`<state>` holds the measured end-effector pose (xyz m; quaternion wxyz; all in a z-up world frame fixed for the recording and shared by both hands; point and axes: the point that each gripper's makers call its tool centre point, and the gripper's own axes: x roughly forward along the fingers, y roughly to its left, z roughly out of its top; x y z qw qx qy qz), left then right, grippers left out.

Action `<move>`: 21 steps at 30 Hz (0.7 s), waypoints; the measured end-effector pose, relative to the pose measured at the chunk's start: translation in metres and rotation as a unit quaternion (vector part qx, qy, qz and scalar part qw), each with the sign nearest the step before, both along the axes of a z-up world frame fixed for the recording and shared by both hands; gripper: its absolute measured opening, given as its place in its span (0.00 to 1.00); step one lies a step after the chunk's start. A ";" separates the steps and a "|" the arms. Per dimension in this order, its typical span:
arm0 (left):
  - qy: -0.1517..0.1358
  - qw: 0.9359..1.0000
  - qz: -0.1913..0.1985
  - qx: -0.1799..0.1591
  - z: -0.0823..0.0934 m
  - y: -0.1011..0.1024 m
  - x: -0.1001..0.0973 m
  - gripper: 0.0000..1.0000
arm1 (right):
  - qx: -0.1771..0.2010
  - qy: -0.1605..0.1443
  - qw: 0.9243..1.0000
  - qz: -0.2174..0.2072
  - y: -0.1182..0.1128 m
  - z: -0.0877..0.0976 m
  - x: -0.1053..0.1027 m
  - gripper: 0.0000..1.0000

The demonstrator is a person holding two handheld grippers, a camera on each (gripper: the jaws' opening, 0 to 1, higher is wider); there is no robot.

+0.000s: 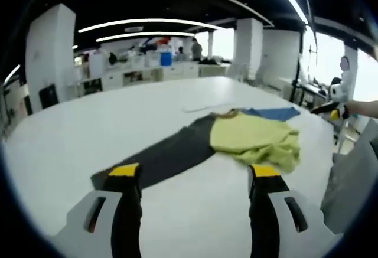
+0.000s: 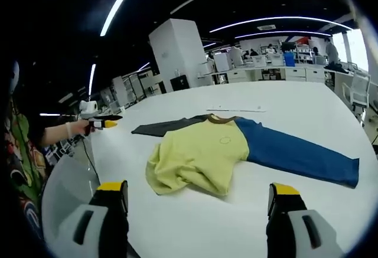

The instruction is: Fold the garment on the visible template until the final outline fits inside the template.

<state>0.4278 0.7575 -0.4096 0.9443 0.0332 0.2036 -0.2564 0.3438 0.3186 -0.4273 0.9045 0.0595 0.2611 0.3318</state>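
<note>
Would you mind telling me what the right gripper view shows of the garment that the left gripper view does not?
The right gripper view shows the blue sleeve laid out full length, plus the brown collar and a small mark on the chest. The left gripper view instead shows the dark grey sleeve stretched toward the camera, with just a corner of blue beyond the body. Both share the rumpled yellow body on the white table, and each view's own gripper, the left gripper and the right gripper, stands open, short of the cloth.

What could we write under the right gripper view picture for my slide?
Open right gripper hovers before a yellow shirt with one blue sleeve and one grey sleeve on a white table.
</note>
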 end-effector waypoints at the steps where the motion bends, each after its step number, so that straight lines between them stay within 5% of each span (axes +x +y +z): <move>1: -0.003 1.000 0.002 -0.009 0.001 -0.003 -0.001 0.69 | -0.002 -0.001 1.000 0.002 0.002 0.000 0.000 1.00; 6: -0.012 1.000 -0.005 0.008 0.001 -0.016 -0.008 0.68 | 0.003 -0.009 1.000 0.014 0.010 0.003 -0.001 1.00; 9: -0.018 1.000 0.001 -0.018 0.005 -0.023 -0.009 0.68 | 0.003 -0.010 1.000 0.017 0.010 0.002 0.001 1.00; 21: -0.026 0.999 -0.010 -0.035 0.014 -0.052 -0.031 0.62 | -0.009 0.001 0.999 0.032 0.014 -0.007 0.002 0.98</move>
